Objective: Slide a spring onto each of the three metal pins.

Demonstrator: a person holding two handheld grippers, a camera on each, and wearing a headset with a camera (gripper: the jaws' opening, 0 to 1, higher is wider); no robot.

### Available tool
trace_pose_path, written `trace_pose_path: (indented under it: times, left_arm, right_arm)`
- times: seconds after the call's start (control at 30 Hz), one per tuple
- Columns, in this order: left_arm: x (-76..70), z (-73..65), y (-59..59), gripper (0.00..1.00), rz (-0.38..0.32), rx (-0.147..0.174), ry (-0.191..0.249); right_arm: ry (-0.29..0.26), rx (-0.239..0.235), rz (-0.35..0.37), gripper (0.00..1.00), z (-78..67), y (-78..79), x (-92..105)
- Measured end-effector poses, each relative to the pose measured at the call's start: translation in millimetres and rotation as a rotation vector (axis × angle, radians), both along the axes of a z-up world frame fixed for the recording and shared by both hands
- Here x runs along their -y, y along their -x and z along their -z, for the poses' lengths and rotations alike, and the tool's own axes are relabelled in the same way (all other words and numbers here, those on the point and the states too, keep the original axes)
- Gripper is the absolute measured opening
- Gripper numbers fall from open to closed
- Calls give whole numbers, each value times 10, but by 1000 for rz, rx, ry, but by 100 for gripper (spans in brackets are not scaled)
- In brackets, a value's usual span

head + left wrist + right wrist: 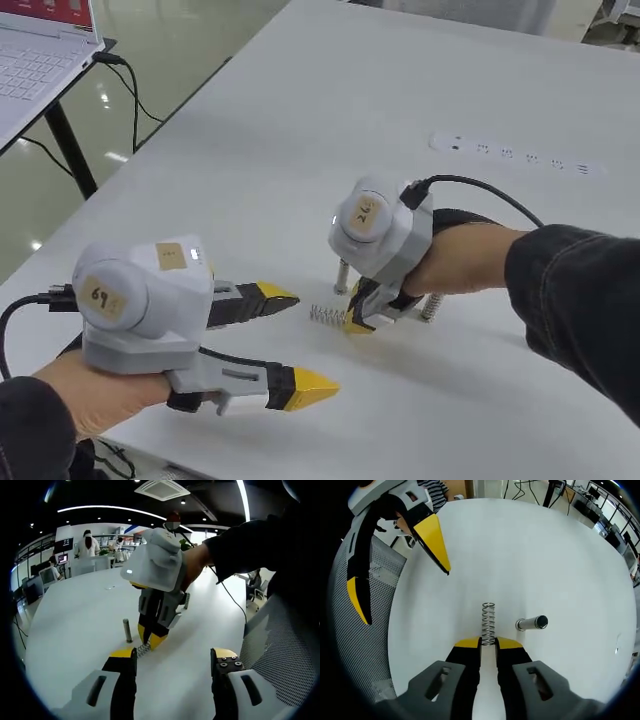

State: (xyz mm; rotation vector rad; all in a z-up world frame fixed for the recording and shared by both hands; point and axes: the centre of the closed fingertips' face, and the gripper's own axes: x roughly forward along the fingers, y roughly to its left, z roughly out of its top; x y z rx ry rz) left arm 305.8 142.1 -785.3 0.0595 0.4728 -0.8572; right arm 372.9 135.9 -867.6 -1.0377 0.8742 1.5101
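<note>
My right gripper [358, 322] [488, 643] points down at the white table [300, 150] and is shut on one end of a small steel spring [326, 315] [488, 621]. The spring sticks out past the jaws, close to the table. A bare metal pin [342, 276] [532, 623] [128, 630] stands upright just beside it. Another pin with a spring on it [432, 305] [186, 600] stands behind the right hand. My left gripper [297, 340] [173, 655] hangs open and empty to the left, its yellow fingertips [439, 555] aimed toward the spring [144, 649].
A white power strip [515, 156] lies at the far right of the table. An open laptop [40, 50] sits on a separate stand beyond the left edge, with cables hanging down. People stand far off in the room [89, 545].
</note>
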Motion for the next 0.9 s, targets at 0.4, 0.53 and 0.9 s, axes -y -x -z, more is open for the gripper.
trace_pose_path:
  times: [0.4,0.53,0.9]
  left_arm:
    - [-7,20,-34,56,-2,1,-4]
    - [-13,17,-44,56,-3,3,-9]
    - [53,-70,-58,54,17,21,-10]
  right_arm:
    - [-6,-2,-16,12,-147,69,38]
    - [-12,-4,-26,12,-222,115,62]
    - [-24,13,-100,12,-562,311,215]
